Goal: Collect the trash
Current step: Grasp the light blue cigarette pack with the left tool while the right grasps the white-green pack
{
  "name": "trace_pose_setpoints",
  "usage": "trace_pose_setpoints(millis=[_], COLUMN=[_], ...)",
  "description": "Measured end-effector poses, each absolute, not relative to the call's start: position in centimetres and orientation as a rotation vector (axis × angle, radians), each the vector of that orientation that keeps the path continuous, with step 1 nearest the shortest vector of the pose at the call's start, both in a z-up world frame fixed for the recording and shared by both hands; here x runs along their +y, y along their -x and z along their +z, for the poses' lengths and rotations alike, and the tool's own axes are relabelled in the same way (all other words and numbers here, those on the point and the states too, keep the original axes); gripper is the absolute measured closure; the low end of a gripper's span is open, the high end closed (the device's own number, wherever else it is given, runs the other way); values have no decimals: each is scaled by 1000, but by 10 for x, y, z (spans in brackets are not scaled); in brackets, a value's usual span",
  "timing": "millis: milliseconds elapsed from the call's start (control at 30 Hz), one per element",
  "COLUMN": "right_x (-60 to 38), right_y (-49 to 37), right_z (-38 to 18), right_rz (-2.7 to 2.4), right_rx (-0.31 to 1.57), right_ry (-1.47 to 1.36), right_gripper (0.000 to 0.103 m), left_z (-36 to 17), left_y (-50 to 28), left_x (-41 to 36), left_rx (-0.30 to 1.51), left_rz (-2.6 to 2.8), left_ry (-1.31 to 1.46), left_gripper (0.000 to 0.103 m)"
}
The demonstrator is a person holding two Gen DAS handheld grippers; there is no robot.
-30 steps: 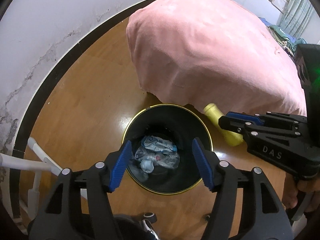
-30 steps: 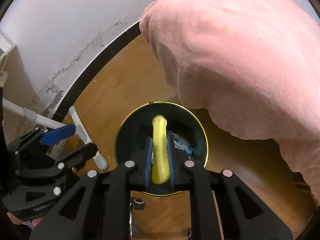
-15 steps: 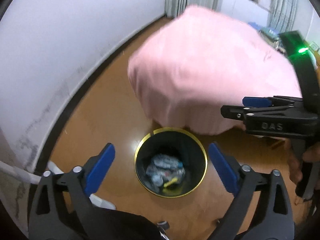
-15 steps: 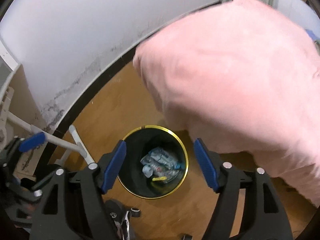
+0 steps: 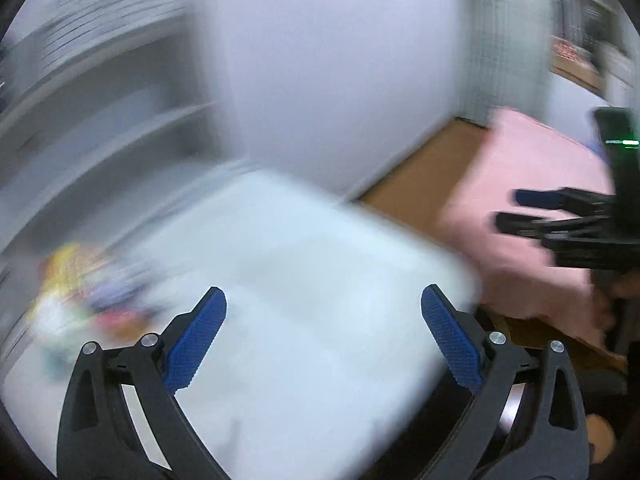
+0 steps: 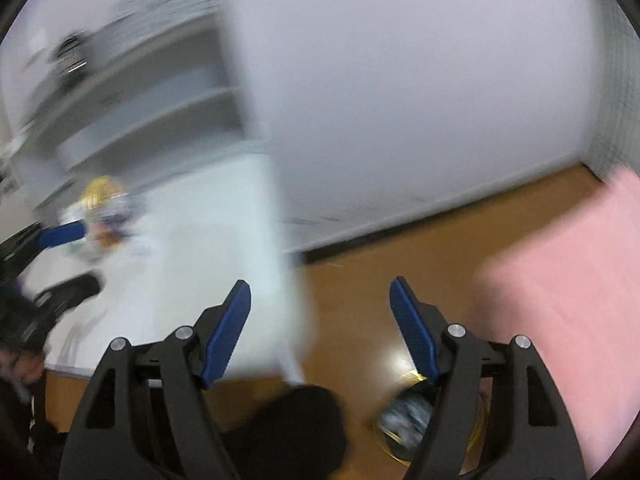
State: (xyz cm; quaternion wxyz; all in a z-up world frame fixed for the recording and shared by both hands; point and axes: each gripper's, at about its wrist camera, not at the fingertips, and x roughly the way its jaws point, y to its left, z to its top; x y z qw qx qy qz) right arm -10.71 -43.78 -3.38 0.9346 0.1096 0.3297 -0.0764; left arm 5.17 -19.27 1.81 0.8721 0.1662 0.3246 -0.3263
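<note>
Left gripper point(image 5: 323, 336) black plastic arms, ridged blue pads point(image 5: 196, 338), silver screws at eight and four o'clock, right gripper point(image 6: 320, 330) alike, green light at three o'clock

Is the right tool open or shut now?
Open. The right tool has its blue pads wide apart, with nothing between them.

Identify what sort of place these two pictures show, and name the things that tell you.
Probably a bedroom at home: a pink blanket draped over what looks like a bed, a white desk with shelves behind it, and a wooden floor.
</note>
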Motion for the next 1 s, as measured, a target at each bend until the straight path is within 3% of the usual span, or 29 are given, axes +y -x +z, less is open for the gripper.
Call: trace_pose_setpoints(millis=[167,367,567,800,867,1000], right_x=[-303,-170,-119,-107,-104,-109], right_y=[1,-95,-167,-181,-185,-178], right_z=[-9,-6,-29,-45,-46,-36], right_rz=[192,468,518,490,487,487], right_rx=[685,733,842,896,893,845], right_ry=[-89,67,162,222,227,193], right_gripper=[33,33,33,34,47,47], left_z=[5,-12,-30,-52,-58,-64], left_y=[-117,-146,-180,-217,-227,-239], left_x=[-38,62,80,61,55,52], left_rx=[766,825,848,876,888,892], left_rz=[-356,-270,-356,-401,-404,-398], left_ry=[-281,-202,-190,-220,-226,-229], left_gripper=[8,8,8,8,8,8])
